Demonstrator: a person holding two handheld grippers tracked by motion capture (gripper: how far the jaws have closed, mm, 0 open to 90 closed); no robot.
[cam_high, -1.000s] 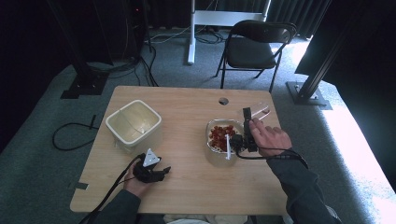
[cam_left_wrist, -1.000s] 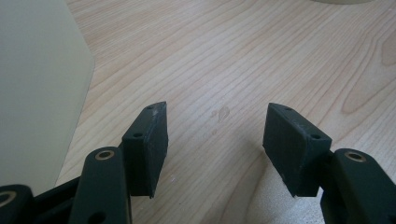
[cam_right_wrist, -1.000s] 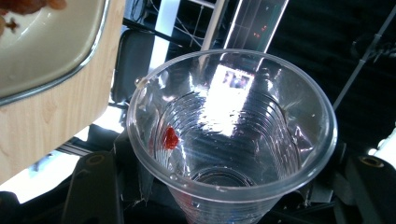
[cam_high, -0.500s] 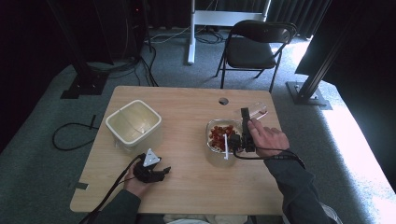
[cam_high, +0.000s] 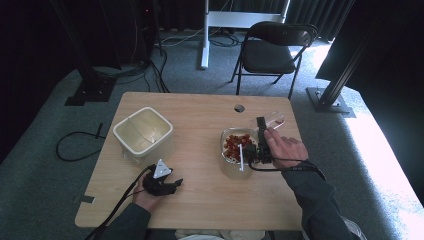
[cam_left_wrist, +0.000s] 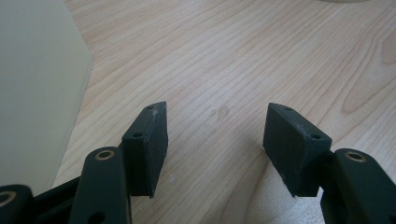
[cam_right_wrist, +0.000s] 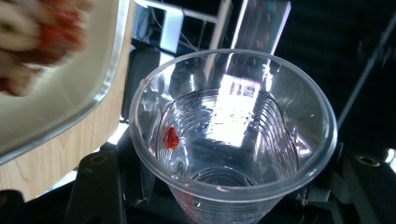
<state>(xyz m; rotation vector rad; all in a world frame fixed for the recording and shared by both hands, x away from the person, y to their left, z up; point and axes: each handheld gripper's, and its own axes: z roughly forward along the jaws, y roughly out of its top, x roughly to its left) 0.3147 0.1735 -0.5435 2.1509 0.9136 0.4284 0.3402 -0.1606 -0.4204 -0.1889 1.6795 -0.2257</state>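
so, nearest me, my left gripper (cam_high: 172, 183) rests on the table (cam_high: 200, 200), jaws spread with bare wood between them. just past it sits the empty tub (cam_high: 143, 131). over on my right, my right gripper (cam_high: 261, 131) has just been closing its jaws and now pinches a clear cup (cam_right_wrist: 233, 135), held tipped beside the bowl (cam_high: 239, 147) of red pieces. one red bit (cam_right_wrist: 172, 137) clings inside the cup wall. beyond the table stands a chair (cam_high: 275, 50).

Left tongs (cam_high: 172, 183) agape; right tongs (cam_high: 259, 131) clamped
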